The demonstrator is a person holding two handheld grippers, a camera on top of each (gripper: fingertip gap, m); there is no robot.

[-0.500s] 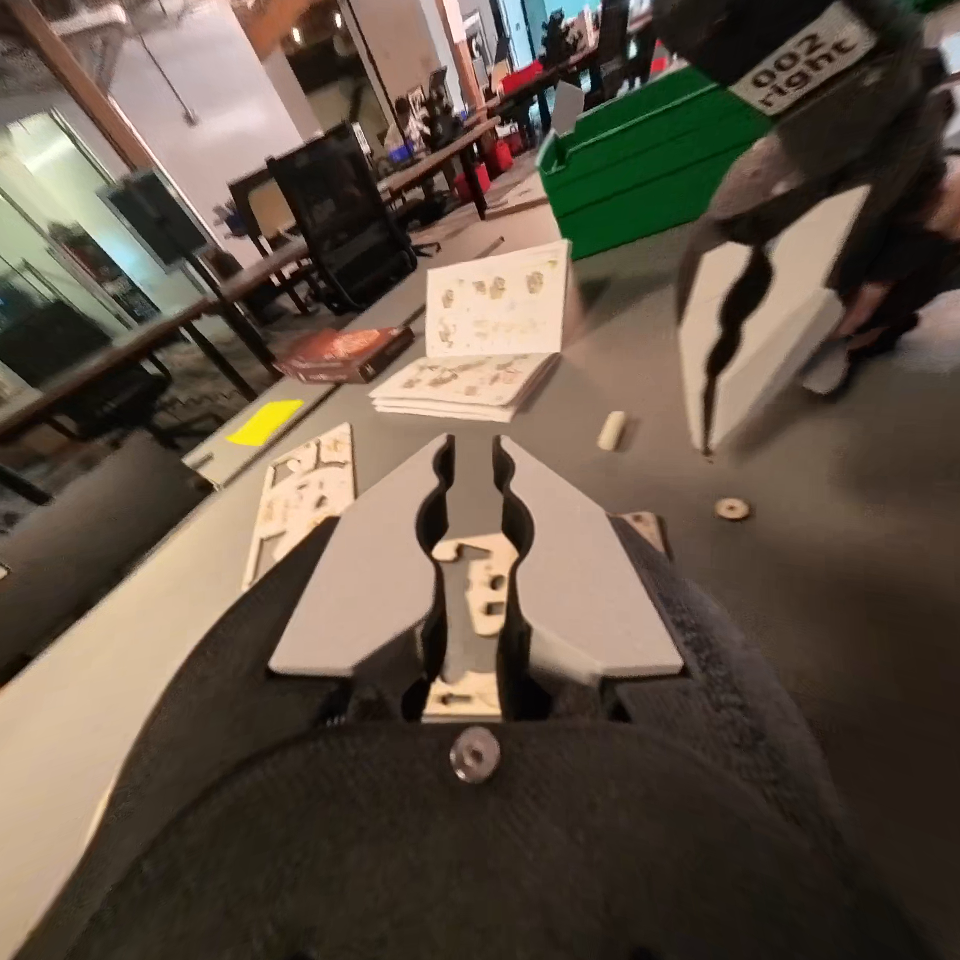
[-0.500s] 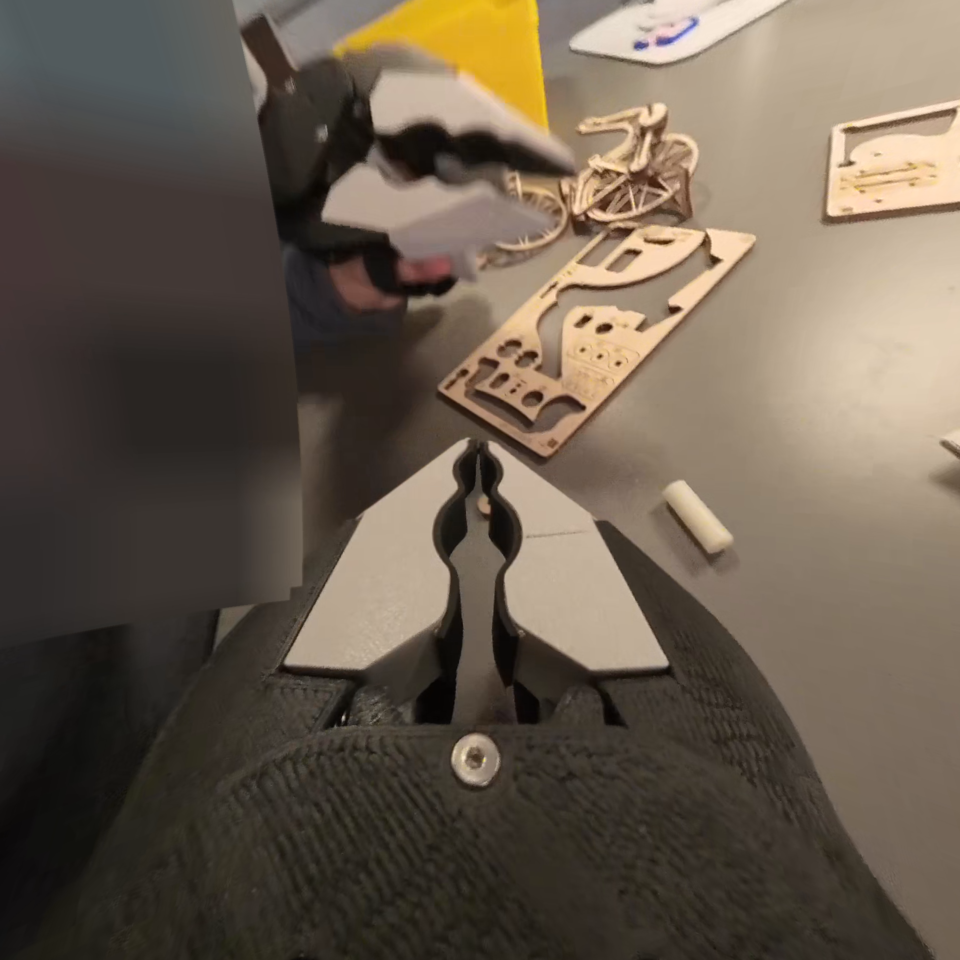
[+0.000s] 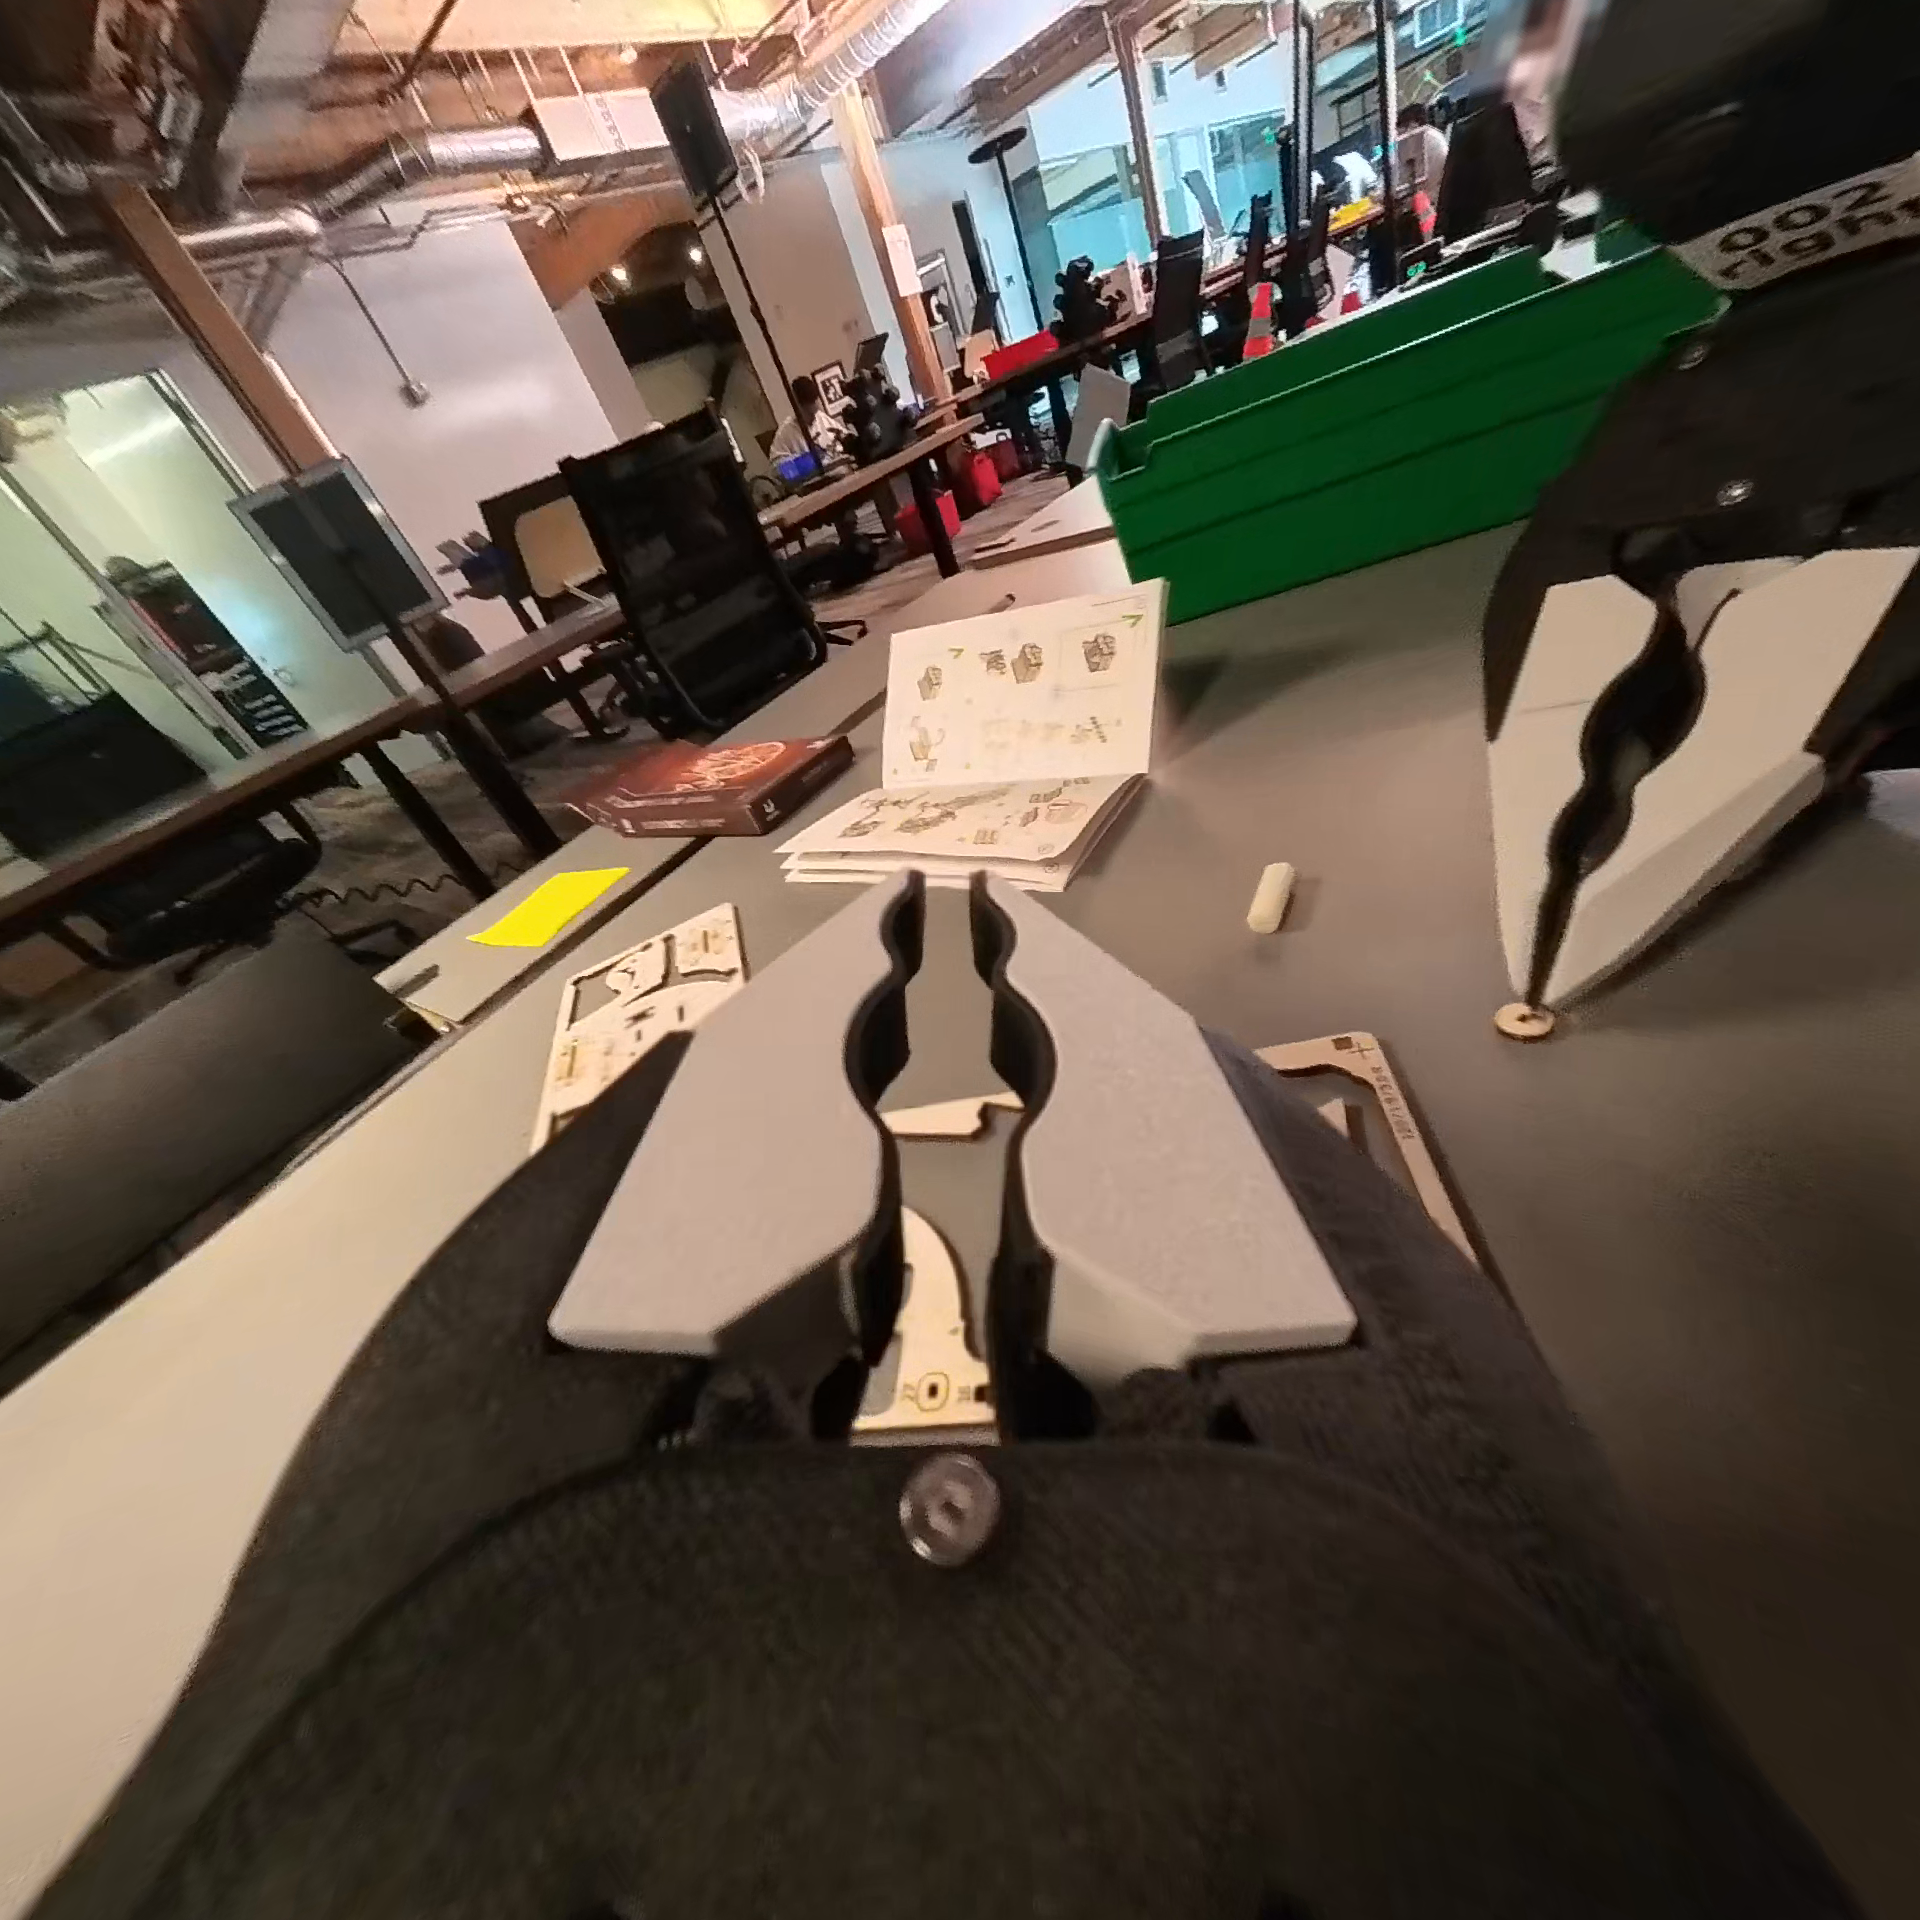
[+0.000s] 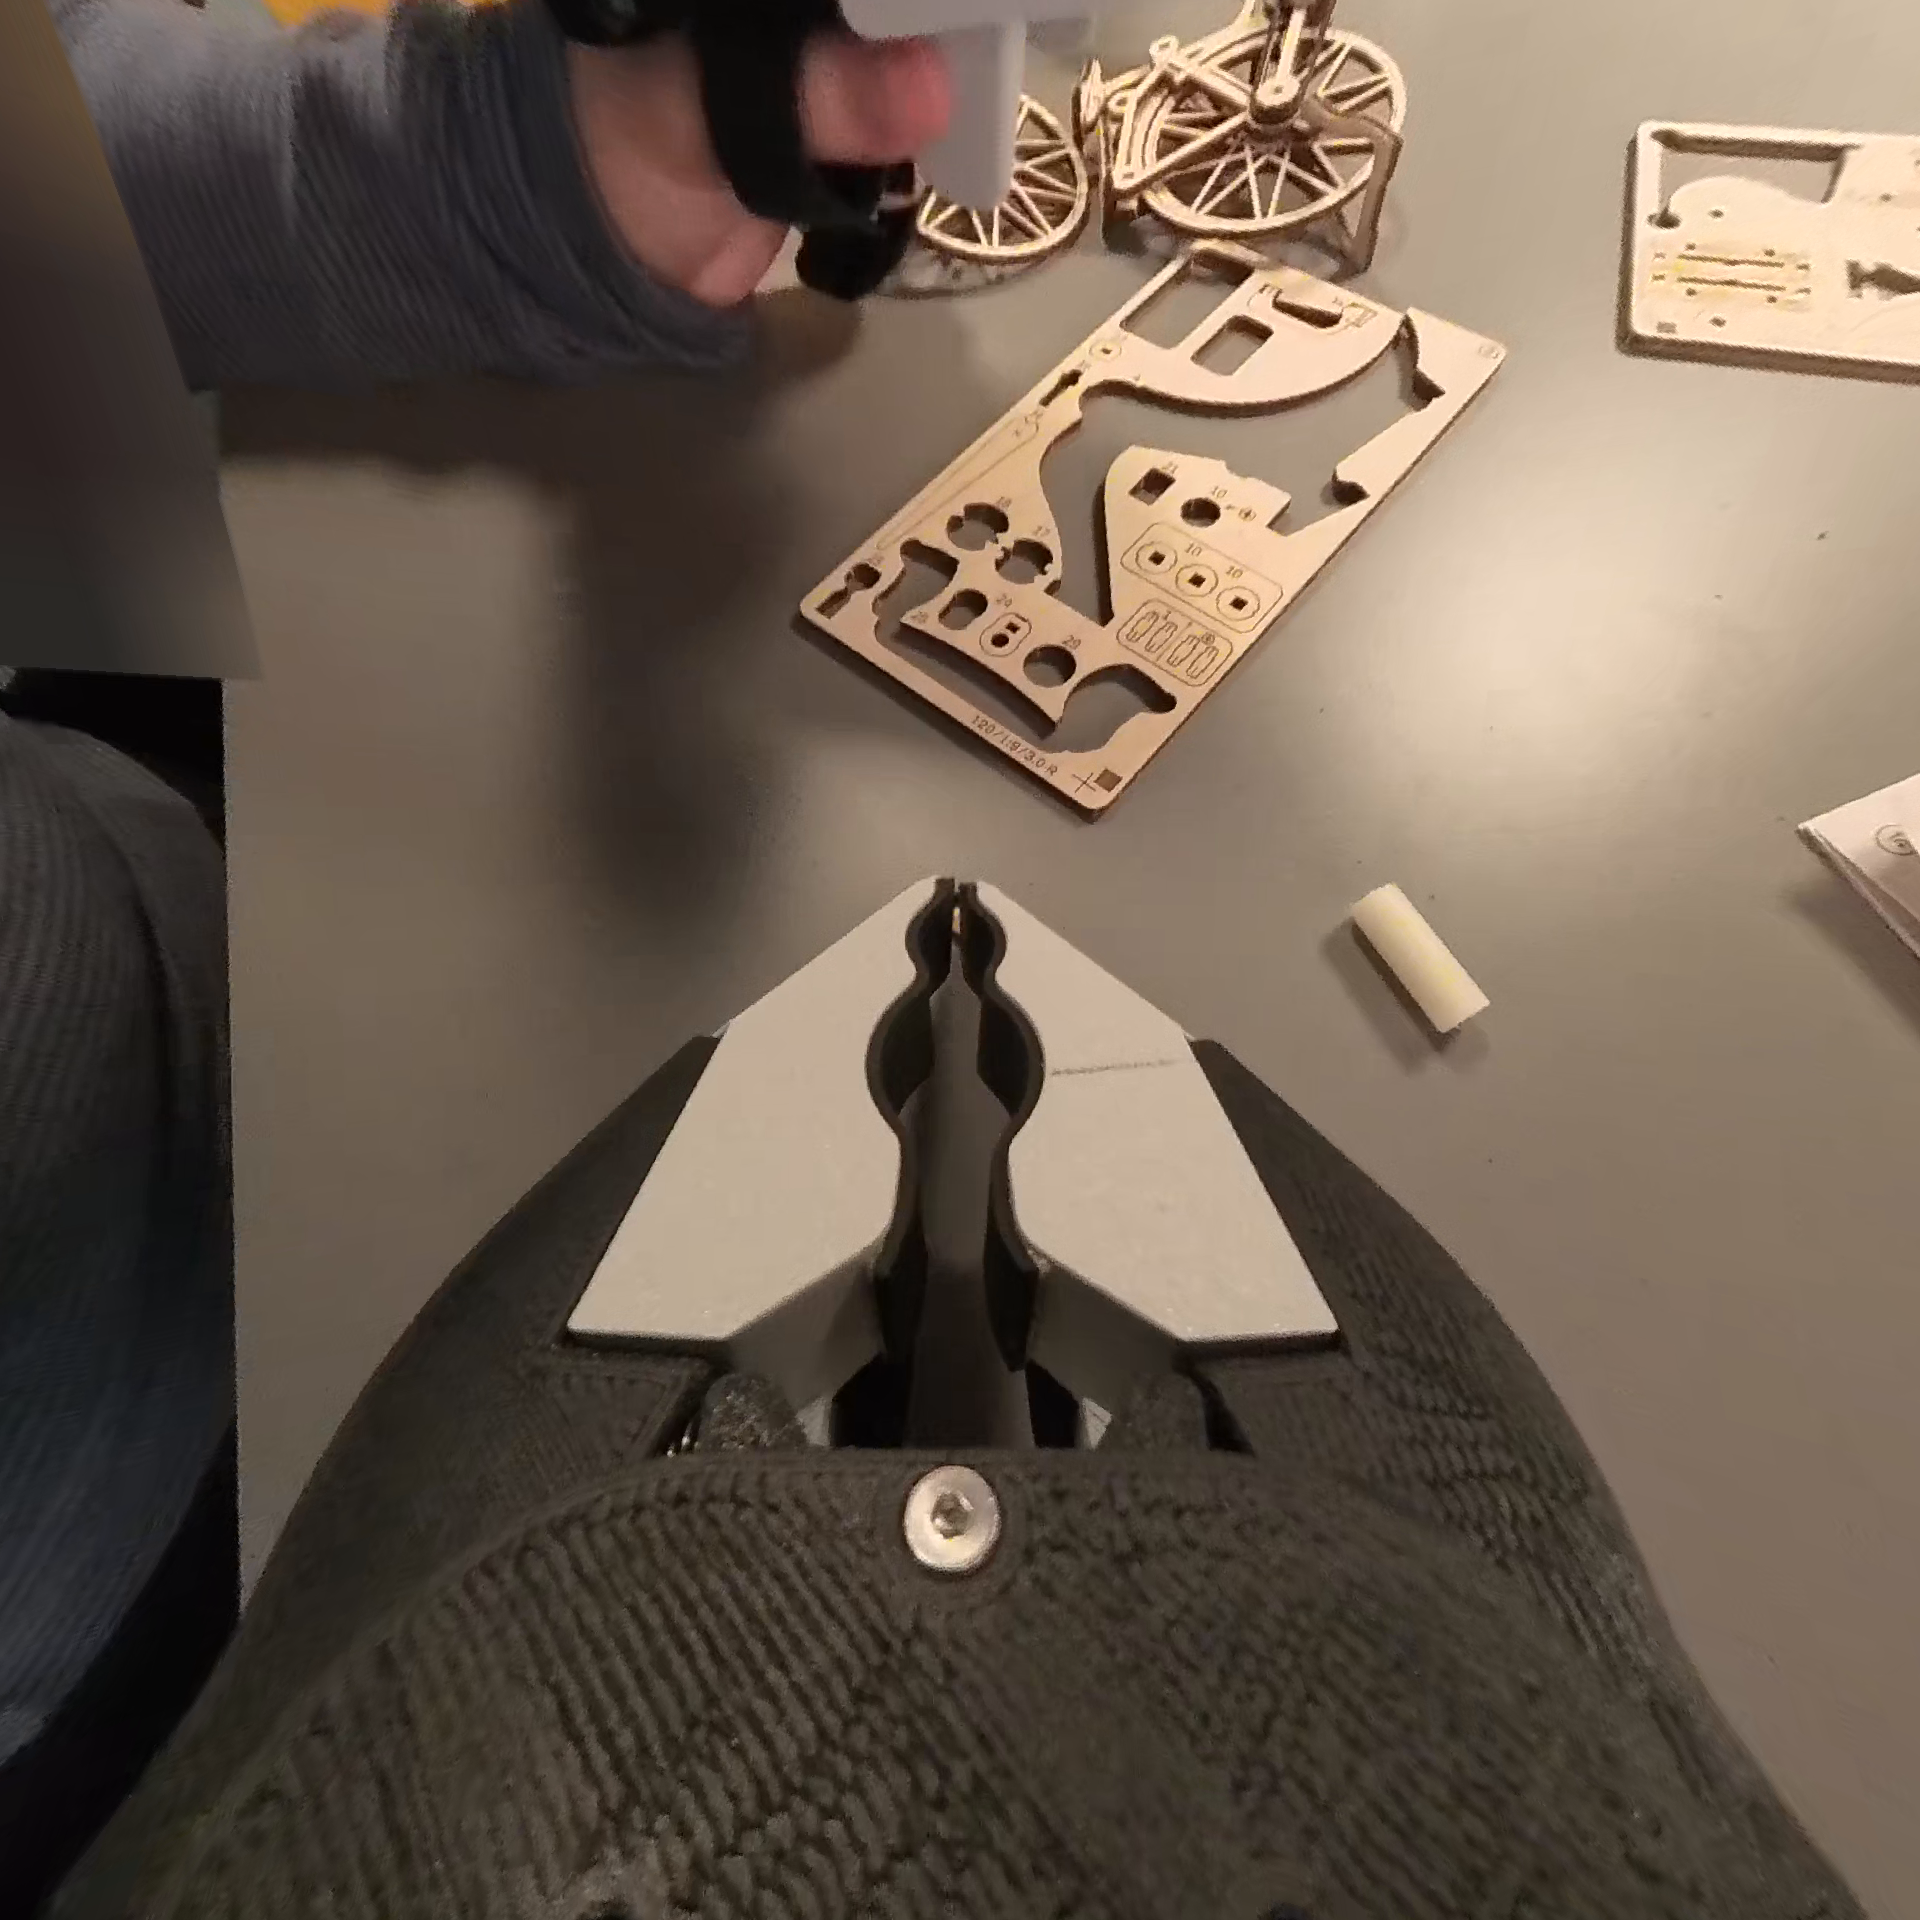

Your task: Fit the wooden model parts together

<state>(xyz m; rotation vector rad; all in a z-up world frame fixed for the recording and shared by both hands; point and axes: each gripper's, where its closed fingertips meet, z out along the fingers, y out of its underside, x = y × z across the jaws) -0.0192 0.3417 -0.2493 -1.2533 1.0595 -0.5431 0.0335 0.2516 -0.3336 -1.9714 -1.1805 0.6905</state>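
Left view: the left gripper [image 3: 945, 894] hangs parted and empty over a sheet [image 3: 1351, 1081]; the right gripper's tips meet on a washer [image 3: 1524, 1020]. Right view: right gripper [image 4: 958, 889] pinched, washer apparently hidden. Such a thin ring could skid away.

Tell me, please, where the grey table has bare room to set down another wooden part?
Bare table lies between the punched wooden sheet and the right gripper, and right of the white peg. It is crowded around the wooden bicycle model, the second sheet and the booklet.
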